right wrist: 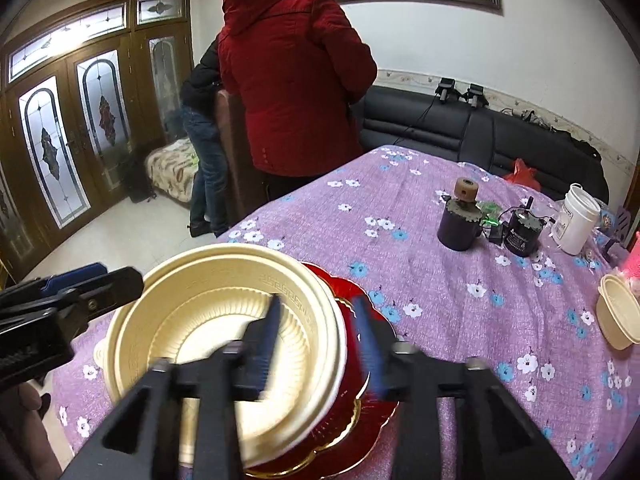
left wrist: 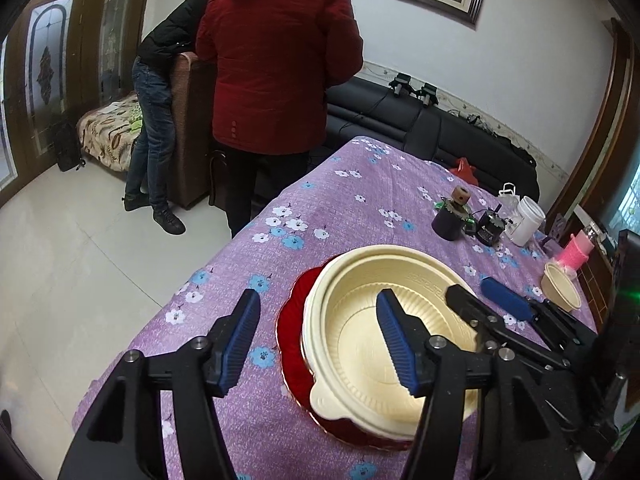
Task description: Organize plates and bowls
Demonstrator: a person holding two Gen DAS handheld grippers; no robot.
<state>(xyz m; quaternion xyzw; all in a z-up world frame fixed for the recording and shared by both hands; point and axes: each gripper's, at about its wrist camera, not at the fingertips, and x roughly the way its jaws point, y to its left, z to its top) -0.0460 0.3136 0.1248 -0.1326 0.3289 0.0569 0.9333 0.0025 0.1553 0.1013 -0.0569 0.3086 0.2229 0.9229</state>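
Both grippers hang over the near end of the table with their jaws apart. From the left wrist, the left gripper (left wrist: 316,344) straddles the near-left rim of a cream bowl (left wrist: 360,344): one blue pad stands outside over the purple flowered tablecloth (left wrist: 352,200), the other inside the bowl, neither pressing on it. From the right wrist, the right gripper (right wrist: 316,344) straddles the bowl's opposite rim, its fingers blurred, one inside the bowl and one over the red plate (right wrist: 356,412) beneath; no grip shows. The bowl sits on that gold-trimmed plate, close to the table's near edge.

Farther along the cloth, well apart from the stack, a small cream bowl (right wrist: 616,320) stands near the right side beside something pink (right wrist: 634,264). Beyond stand a dark cup (right wrist: 458,228), a black cylinder (right wrist: 522,236) and a white jar (right wrist: 576,220). Past the table, a person in a red jacket (right wrist: 296,92) stands facing a black sofa (right wrist: 460,132)
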